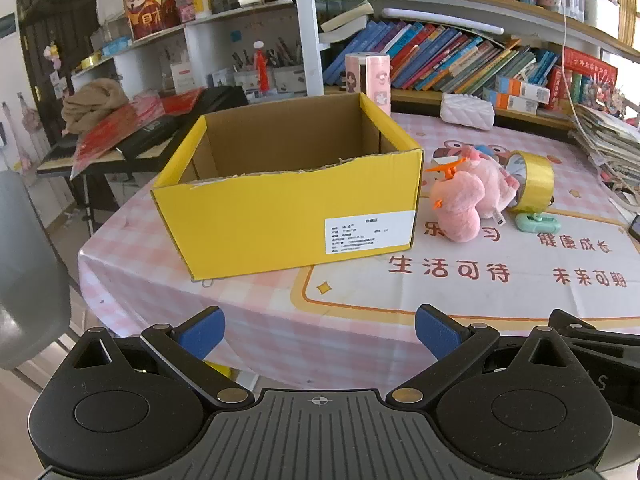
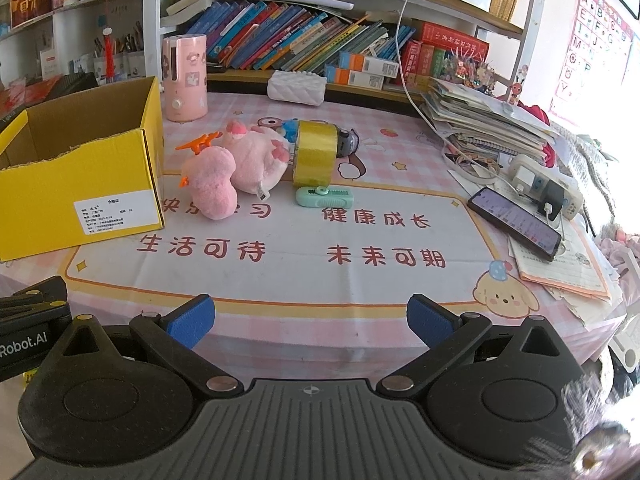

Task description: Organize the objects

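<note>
Matt cardboard box (image 1: 280, 216); fuzzy plush toy (image 2: 236, 168); glossy tape (image 2: 314, 152).

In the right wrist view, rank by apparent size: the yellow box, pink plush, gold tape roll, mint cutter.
1. yellow box, largest, though partly cut off at the frame edge
2. pink plush
3. gold tape roll
4. mint cutter, smallest

One yellow box (image 2: 80, 184), two pink plush toys (image 2: 236, 168), one tape roll (image 2: 314, 152), one phone (image 2: 514, 222).
</note>
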{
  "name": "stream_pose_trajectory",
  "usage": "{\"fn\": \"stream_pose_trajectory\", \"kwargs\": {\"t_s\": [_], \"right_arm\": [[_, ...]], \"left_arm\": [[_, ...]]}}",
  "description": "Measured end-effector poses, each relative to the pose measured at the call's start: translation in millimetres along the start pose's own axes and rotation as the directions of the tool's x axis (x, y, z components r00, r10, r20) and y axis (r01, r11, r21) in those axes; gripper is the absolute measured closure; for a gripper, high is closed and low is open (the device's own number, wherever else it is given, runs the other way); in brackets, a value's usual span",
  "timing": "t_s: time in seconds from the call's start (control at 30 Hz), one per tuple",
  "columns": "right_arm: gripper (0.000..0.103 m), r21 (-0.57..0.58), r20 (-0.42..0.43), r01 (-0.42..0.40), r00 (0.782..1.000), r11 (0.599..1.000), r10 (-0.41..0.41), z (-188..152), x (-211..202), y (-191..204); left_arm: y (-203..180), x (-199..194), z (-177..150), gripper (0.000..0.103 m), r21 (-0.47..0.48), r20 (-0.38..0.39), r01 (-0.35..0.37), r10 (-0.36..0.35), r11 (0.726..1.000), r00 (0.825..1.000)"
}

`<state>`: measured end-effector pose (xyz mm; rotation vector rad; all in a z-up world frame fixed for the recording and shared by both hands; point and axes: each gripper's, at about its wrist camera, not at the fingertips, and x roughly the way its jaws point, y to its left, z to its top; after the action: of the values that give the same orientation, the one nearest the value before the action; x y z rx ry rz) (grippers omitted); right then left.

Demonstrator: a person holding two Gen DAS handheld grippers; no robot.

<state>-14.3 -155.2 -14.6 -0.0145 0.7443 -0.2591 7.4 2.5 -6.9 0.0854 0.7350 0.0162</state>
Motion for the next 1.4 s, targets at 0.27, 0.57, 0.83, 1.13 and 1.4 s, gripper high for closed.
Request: {"fn": "stream_pose_trajectory", "kwargs": {"t_s": [0.27,0.57,0.83,1.13,1.4], "right_arm": [[0.0,-0.003,-0.009,0.011,1.0,1.0,-0.011,1,6,1],[0.0,-0.006,-0.016,0.005,1.0,1.0,-0.005,3,12,-2],[0.0,-0.013,-0.013,-0.015,1.0,1.0,0.015,10,22,-11],[0.002,-0.024,-0.008,-0.057,0.998,0.998,0.057,26,42,-26],[0.017,-0.043,0.022,-0.111,0.993,0.993,0.112,49,62,-42]], "left_arm": [[-1,5,1,0.001,0.0,-0.012,0.017,-0.017,1.0,1.0],[-6,11,4,0.001,-0.002,-0.015,0.035,-0.035,0.999,0.999],[-15,19,11,0.001,-0.01,-0.023,0.054,-0.054,0.999,0.998],[-29,31,21,0.001,-0.019,-0.034,0.08,-0.08,0.997,0.996],[-48,42,35,0.001,-0.023,-0.036,0.124,-0.125,0.992,0.992]]}}
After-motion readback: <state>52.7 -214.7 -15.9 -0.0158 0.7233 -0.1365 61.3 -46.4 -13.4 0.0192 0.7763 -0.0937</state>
